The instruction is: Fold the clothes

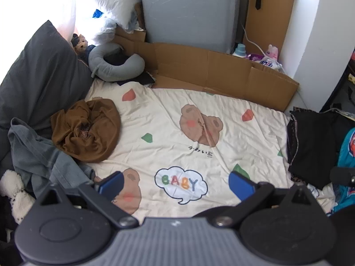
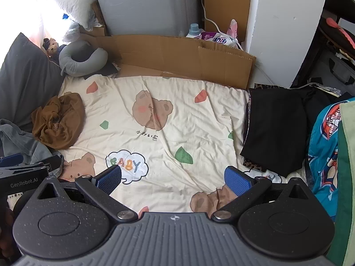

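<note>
Bedroom, bed covered by a cream bear-print sheet (image 1: 177,119) with a "BABY" speech bubble (image 1: 180,184) near your left gripper. Cardboard panels (image 1: 221,71) line the far edge, grey neck pillow (image 1: 115,64) at the far left corner next to a dark pillow (image 1: 40,71).

Clothes: crumpled brown garment (image 1: 86,130) on the sheet's left side, grey garment (image 1: 37,155) bunched just beside it toward you, folded black garment (image 2: 273,128) on the right edge of the bed. Teal printed fabric (image 2: 324,146) further right.

Your left gripper (image 1: 176,185) and right gripper (image 2: 175,179) both hang above the near part of the sheet, fingers spread wide, holding nothing. Neither touches any garment. Middle of the sheet is bare.
</note>
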